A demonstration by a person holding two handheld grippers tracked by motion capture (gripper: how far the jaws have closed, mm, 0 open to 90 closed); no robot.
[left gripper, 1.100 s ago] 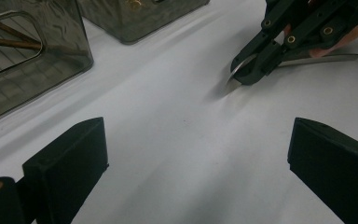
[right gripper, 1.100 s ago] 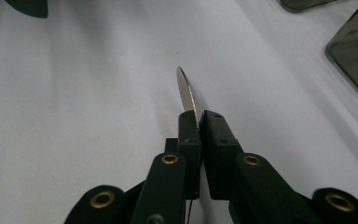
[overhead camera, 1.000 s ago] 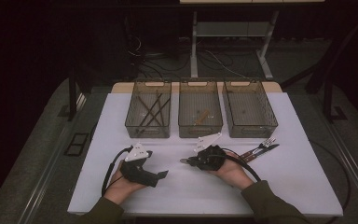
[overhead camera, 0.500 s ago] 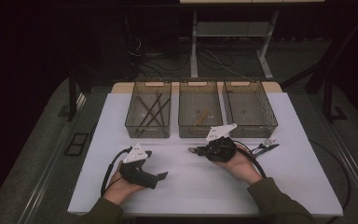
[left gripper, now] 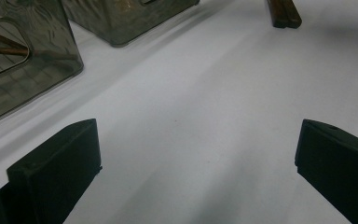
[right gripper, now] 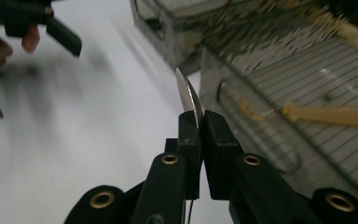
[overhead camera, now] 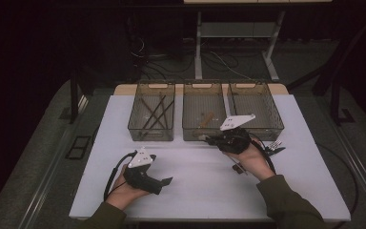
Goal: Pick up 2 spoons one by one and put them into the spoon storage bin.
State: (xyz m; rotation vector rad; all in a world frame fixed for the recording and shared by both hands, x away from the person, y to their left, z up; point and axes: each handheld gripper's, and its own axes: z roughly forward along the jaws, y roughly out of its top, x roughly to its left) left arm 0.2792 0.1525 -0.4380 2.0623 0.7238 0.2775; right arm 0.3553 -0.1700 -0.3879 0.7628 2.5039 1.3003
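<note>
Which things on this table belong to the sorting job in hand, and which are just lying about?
In the job:
- right gripper, fingers shut on a metal utensil
- middle bin, close ahead of it
- loose cutlery on the table

Lying about:
- left gripper, open, resting
- left bin holding dark sticks
- right bin
- cables on the floor

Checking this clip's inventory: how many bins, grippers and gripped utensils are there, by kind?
Translucent grey plastic bins: 3
Black handheld grippers: 2
Thin silver metal utensil, gripped: 1
Total: 6
</note>
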